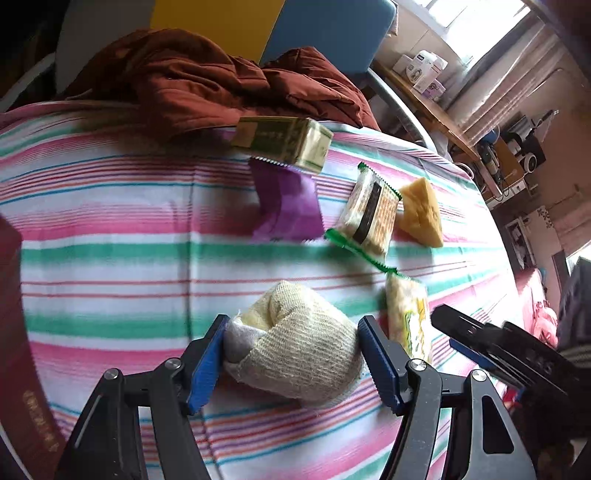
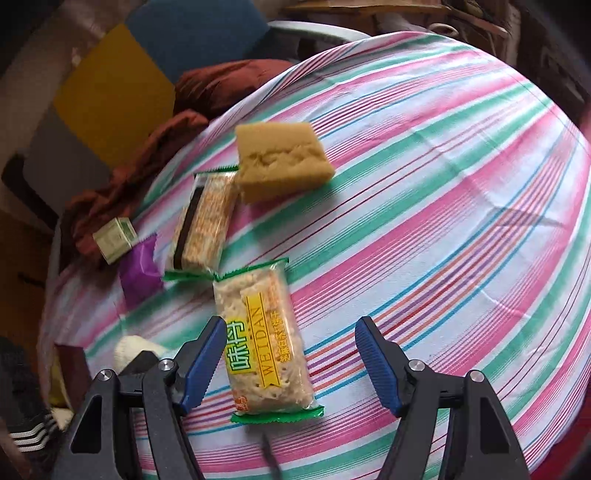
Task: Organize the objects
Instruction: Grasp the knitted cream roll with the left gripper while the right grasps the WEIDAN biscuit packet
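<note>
On a striped cloth-covered table, my left gripper (image 1: 291, 354) has its blue pads on both sides of a beige rolled sock (image 1: 295, 347); the jaws look closed on it. My right gripper (image 2: 291, 358) is open over a clear cracker pack with a yellow label (image 2: 264, 347), which lies between the jaws, nearer the left finger. That pack also shows in the left wrist view (image 1: 408, 314), with the right gripper (image 1: 491, 347) beside it. A second cracker pack (image 2: 203, 225), a yellow sponge (image 2: 280, 160), a purple wrapper (image 2: 140, 271) and a small green box (image 2: 115, 240) lie beyond.
A crumpled brown-red jacket (image 1: 221, 77) lies at the table's far edge. A dark red book (image 1: 22, 350) is at the left edge. A blue and yellow panel (image 1: 277, 26) stands behind. Shelves with clutter (image 1: 498, 158) are to the right.
</note>
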Tool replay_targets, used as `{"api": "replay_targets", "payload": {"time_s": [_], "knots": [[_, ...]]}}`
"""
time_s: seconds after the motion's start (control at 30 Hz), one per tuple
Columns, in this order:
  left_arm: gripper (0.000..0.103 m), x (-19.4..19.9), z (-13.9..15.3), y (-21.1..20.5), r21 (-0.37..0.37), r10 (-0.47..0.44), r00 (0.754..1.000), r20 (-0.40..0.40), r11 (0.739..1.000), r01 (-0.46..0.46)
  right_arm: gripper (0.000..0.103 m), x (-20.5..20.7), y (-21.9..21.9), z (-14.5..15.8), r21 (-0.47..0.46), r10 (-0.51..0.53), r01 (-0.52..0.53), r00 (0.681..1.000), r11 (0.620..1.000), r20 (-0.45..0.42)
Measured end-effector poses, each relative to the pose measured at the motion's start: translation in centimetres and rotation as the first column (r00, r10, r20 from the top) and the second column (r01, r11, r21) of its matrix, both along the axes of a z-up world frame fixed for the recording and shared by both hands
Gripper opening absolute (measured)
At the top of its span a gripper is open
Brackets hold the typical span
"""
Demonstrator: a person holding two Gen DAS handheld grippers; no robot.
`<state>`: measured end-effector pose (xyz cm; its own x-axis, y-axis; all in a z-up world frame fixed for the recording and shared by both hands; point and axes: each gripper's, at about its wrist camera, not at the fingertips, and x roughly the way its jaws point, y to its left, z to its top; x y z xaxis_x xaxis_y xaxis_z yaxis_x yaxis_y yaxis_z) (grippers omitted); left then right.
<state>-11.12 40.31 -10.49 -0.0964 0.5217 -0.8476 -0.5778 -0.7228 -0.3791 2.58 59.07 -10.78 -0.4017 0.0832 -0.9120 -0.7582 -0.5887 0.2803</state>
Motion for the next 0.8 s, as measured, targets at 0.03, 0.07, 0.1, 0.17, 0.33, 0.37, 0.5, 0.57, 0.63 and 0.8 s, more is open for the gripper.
{"api": "replay_targets", "payload": {"time_s": [0.03,0.07,0.1,0.17,0.33,0.37,0.5,0.57,0.63,0.8], "knots": [[0.07,0.2,0.1,-0.4,-0.003,-0.001,1.0,-0.003,1.0,0.001,0.073,-0.3,-0.2,-0.1,0.013,0.013,-0.014,1.0,1.0,0.016],[0.07,0.3,0.1,-0.7,-0.005,-0.002,1.0,-0.005,1.0,0.002,0.073,-0.5,-0.4,-0.3,0.024,0.026,-0.027,0.999,0.999,0.03],[0.07,0.5,0.1,-0.8,-0.008,-0.004,1.0,-0.009,1.0,0.004,0.073,-0.7,-0.6,-0.4,0.032,0.037,-0.038,0.999,0.999,0.039],[0.069,0.9,0.3,-0.9,-0.02,-0.016,0.999,-0.034,1.0,0.016,0.073,-1.3,-1.2,-0.7,0.052,0.071,-0.074,0.995,0.996,0.064],[0.067,2.6,1.1,-1.5,-0.061,-0.065,0.987,-0.146,0.997,0.057,0.062,-2.2,-2.3,-1.1,0.071,0.15,-0.158,0.984,0.985,0.098],[0.067,3.0,1.2,-1.5,-0.07,-0.077,0.982,-0.172,0.995,0.066,0.055,-2.3,-2.7,-1.2,0.079,0.17,-0.179,0.979,0.981,0.108],[0.067,4.1,1.5,-1.9,-0.087,-0.098,0.968,-0.229,0.993,0.08,0.047,-2.5,-3.6,-1.0,0.124,0.215,-0.231,0.968,0.965,0.127],[0.067,4.3,1.6,-2.2,-0.086,-0.098,0.967,-0.234,0.993,0.08,0.047,-2.4,-3.7,-0.9,0.13,0.22,-0.236,0.967,0.963,0.125],[0.067,4.4,1.7,-2.5,-0.084,-0.091,0.968,-0.235,0.994,0.074,0.047,-2.1,-3.6,-0.7,0.134,0.216,-0.23,0.97,0.964,0.109],[0.066,4.8,2.5,-3.9,-0.075,-0.065,0.964,-0.258,0.996,0.047,0.047,-0.9,-2.9,0.4,0.152,0.182,-0.189,0.982,0.97,0.055]]}}
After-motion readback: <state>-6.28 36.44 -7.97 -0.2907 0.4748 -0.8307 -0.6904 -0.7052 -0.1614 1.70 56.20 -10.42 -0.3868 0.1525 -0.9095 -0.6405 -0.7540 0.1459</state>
